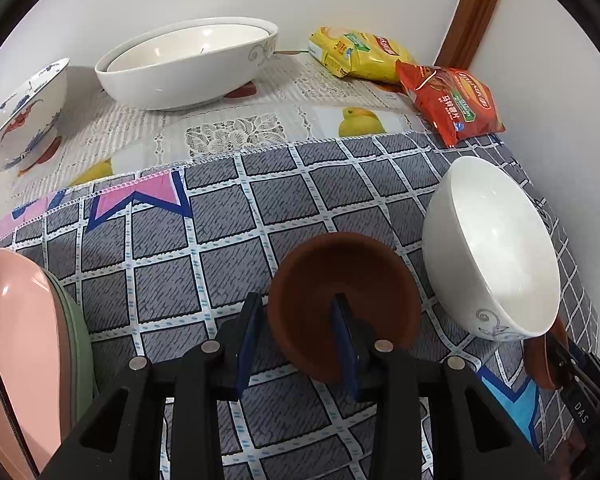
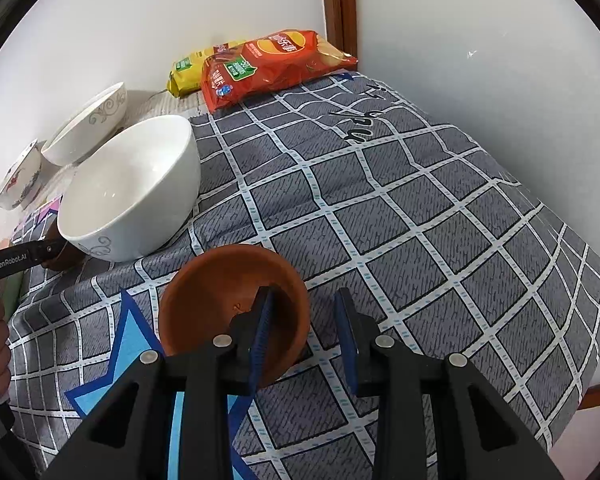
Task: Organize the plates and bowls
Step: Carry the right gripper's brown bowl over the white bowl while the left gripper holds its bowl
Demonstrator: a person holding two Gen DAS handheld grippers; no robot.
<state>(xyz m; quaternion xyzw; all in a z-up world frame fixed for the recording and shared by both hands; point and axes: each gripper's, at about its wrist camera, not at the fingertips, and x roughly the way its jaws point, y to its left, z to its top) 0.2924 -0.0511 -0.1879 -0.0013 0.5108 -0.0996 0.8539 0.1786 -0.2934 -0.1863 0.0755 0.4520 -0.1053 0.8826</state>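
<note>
On the grey checked cloth (image 2: 380, 208), each gripper straddles a brown bowl's rim: left gripper (image 1: 298, 344) (marked "GenRobot.AI") on one brown bowl (image 1: 332, 280), right gripper (image 2: 306, 340) on another (image 2: 220, 292); actual clamping unclear.

Left gripper (image 1: 298, 344) straddles the near rim of a brown bowl (image 1: 342, 284) on the grey checked cloth (image 1: 220, 232). A white bowl (image 1: 496, 252) sits just right of the brown bowl; pink and green plates (image 1: 24, 344) lie well to its left.
</note>
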